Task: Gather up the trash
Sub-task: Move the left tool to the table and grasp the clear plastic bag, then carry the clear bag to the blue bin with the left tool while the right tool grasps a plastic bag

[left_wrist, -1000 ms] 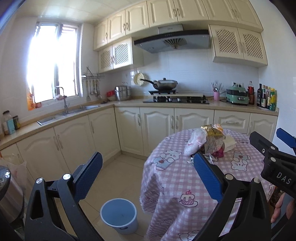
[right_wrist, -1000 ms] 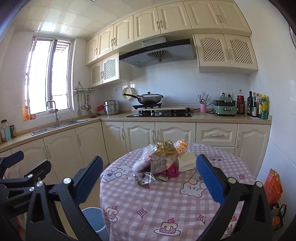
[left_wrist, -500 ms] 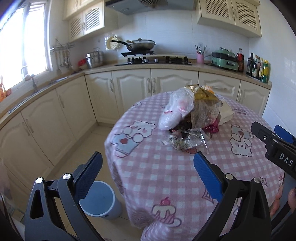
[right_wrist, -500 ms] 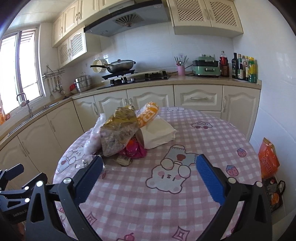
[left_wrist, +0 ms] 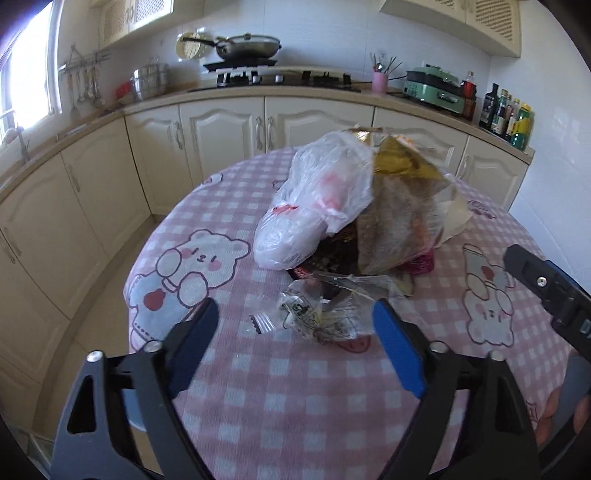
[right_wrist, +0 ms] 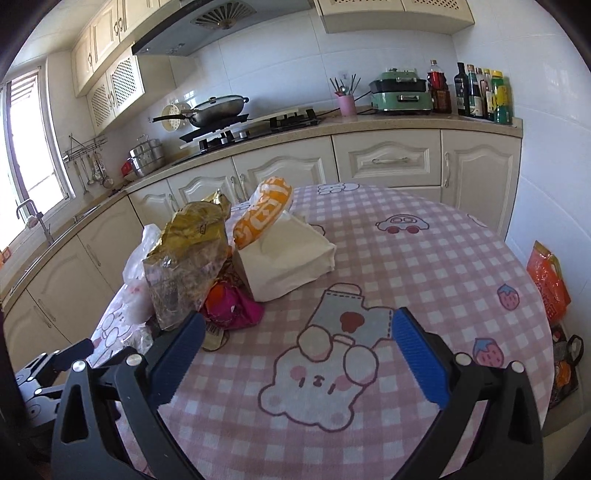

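Crinkled clear wrapper (left_wrist: pixel 325 310) on checked tablecloth (left_wrist: pixel 258 387)

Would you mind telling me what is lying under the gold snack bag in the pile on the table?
Under the gold snack bag a crumpled magenta wrapper pokes out, with dark wrappers beside it. Anything deeper in the pile is covered.

A home kitchen is showing here. Cream cabinets (right_wrist: pixel 388 162) are running under a long counter (right_wrist: pixel 406 122), and a wok (right_wrist: pixel 218 107) is sitting on the gas stove (right_wrist: pixel 258 123) beneath a range hood (right_wrist: pixel 218 22). Bottles (right_wrist: pixel 480 92) and a green cooker (right_wrist: pixel 400 90) are standing on the counter, utensils (left_wrist: pixel 83 85) are hanging by the window (left_wrist: pixel 26 66), and a round table (right_wrist: pixel 424 258) is wearing a pink checked cloth with cartoon bears.
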The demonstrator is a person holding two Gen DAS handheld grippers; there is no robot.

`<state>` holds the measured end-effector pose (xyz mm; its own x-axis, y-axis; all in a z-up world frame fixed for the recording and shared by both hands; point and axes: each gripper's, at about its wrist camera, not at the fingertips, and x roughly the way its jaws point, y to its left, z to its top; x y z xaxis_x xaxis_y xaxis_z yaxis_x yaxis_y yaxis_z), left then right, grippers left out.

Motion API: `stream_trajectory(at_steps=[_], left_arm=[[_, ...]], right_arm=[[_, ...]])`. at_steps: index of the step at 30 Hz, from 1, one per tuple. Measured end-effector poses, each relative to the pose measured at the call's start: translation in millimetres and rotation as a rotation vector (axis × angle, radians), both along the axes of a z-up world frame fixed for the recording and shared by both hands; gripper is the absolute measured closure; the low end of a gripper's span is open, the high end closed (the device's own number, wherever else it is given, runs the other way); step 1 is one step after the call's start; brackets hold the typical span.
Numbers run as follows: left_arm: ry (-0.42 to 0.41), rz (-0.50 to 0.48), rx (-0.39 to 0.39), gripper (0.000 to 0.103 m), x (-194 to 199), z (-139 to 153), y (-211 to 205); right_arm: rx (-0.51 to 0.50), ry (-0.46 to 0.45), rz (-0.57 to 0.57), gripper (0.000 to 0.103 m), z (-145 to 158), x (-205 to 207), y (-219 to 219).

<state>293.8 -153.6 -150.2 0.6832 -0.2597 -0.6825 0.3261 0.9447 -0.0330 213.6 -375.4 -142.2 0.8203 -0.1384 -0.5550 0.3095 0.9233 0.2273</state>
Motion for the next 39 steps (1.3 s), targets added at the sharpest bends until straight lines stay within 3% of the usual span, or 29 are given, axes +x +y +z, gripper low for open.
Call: stream_trajectory(at_steps=[4, 8, 9, 20, 27, 33, 37, 39], left_arm=[[0.043, 0.005, -0.003, 0.039, 13.6, -10.2, -2.3], [0.063, -0.027, -0.015, 0.061, 16.7, -14.8, -5.1], [0.063, -0.033, -0.013, 0.063, 17.9, -14.9, -6.1], [-0.007, -0.038, -0.061, 0.065, -1.1, 4.1, 15.7], [-0.111, 0.08, -0.062, 0.065, -8.2, 32.6, 53.3], [-0.137, 0.142, -0.051, 0.065, -4.1, 42.0, 72.8], [-0.154, 0.171, -0.041, 0.064, -8.5, 42.6, 82.0], [-0.156, 0.19, -0.045, 0.064, -7.9, 42.9, 86.6]], right_arm=[[-0.008, 0.009, 0.02, 0.004, -1.2, 10.7, 3.6], [-0.009, 0.028, 0.039, 0.004, -3.3, 20.1, 8.6], [-0.011, 0.031, 0.042, 0.004, -3.4, 21.5, 9.6], [-0.018, 0.0, 0.056, 0.004, 8.5, 24.4, 21.7], [0.04, -0.051, 0.163, 0.004, 28.6, 51.2, 42.2], [0.067, 0.021, 0.186, 0.005, 23.9, 92.2, 49.9], [-0.02, -0.021, 0.111, 0.005, 39.4, 78.7, 60.6], [-0.053, -0.042, 0.153, 0.005, 47.0, 78.2, 74.1]])
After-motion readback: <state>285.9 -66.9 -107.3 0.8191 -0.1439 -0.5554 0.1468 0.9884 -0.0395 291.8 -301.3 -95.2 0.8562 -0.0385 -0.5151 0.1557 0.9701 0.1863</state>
